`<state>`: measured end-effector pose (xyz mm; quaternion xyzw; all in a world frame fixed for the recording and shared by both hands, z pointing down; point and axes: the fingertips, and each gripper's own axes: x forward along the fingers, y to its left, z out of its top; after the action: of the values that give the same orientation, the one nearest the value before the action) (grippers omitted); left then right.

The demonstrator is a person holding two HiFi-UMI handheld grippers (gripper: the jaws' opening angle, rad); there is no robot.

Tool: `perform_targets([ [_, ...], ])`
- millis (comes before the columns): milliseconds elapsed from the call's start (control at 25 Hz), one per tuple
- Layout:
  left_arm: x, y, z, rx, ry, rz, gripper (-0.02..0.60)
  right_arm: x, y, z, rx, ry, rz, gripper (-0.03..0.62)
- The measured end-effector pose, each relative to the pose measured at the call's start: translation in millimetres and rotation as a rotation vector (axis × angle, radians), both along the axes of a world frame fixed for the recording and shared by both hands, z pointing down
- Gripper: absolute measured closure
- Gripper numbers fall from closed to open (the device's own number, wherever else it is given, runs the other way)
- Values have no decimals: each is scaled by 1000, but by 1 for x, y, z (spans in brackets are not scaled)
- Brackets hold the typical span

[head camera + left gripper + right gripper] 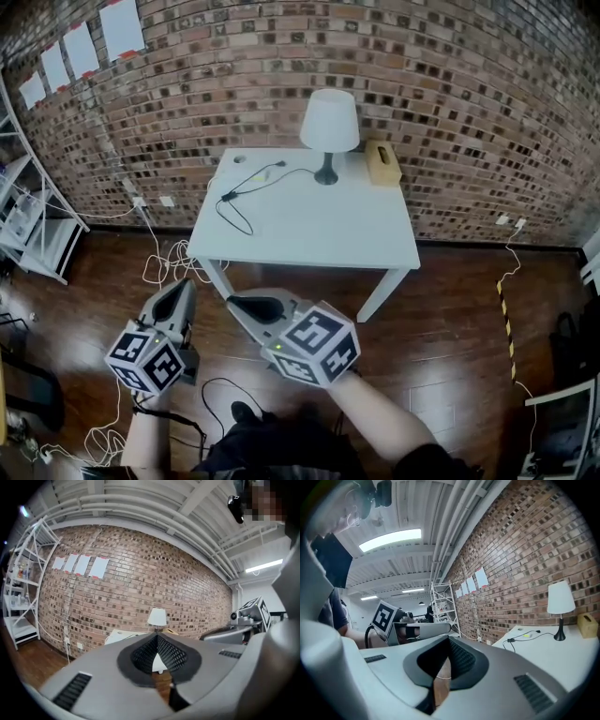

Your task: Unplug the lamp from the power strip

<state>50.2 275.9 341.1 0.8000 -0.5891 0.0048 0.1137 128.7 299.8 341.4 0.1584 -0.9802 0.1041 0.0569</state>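
Looks like a lab or test room, not a home. Big and bare, with a long brick wall (pixel 450 84) and white paper sheets (pixel 122 28) stuck high up on it. Dark wooden floor (pixel 450 319) with loose white cables (pixel 164 262) lying about and a strip of yellow and black tape (pixel 504 314). Open metal shelves (pixel 33 225) at the side, with things on them. Bare pipes (pixel 140 513) and long tube lights (pixel 391 538) up on the ceiling. Just one white table (pixel 300 230) by the wall, with a lamp (pixel 329 127) on it.
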Motion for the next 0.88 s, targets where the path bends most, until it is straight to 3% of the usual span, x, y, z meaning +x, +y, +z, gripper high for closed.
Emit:
perform_targets([
  [880,-48,29,12,-22,-24,-27,578,-52,19,1,13,20,-55,595],
])
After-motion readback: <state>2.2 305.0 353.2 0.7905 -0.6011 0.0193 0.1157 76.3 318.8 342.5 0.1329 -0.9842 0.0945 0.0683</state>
